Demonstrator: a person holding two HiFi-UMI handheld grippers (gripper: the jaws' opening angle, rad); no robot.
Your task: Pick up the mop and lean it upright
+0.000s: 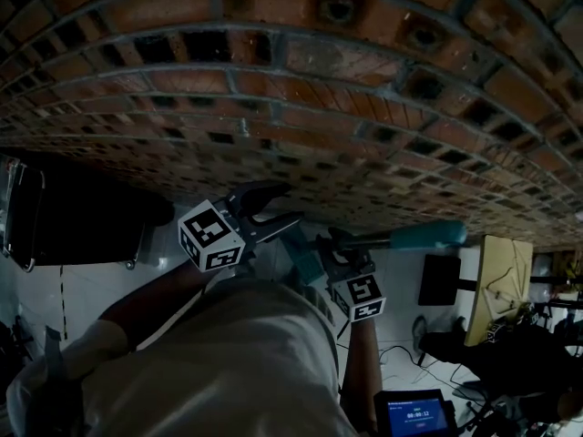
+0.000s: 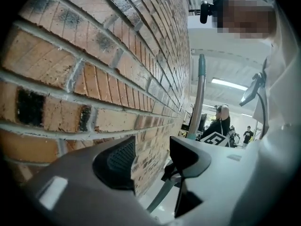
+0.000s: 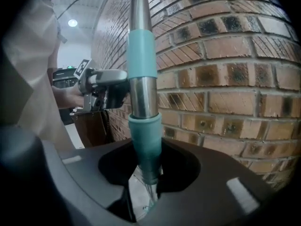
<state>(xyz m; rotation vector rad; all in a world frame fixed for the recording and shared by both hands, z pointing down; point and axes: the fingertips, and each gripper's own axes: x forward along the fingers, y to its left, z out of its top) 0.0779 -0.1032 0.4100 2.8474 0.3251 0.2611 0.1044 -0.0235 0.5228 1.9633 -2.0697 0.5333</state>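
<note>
The mop handle is a metal pole with teal sleeves, and it runs close along the brick wall. My right gripper is shut on the handle; in the right gripper view the teal collar sits clamped between the jaws and the pole rises past them. My left gripper hangs just left of the right one, beside the pole, and is open. In the left gripper view its jaws frame only brick, with the pole further off. The mop head is hidden.
A dark case stands on the pale floor at the left. A tan board, a black panel, cables and a lit screen crowd the right. People stand in the far background.
</note>
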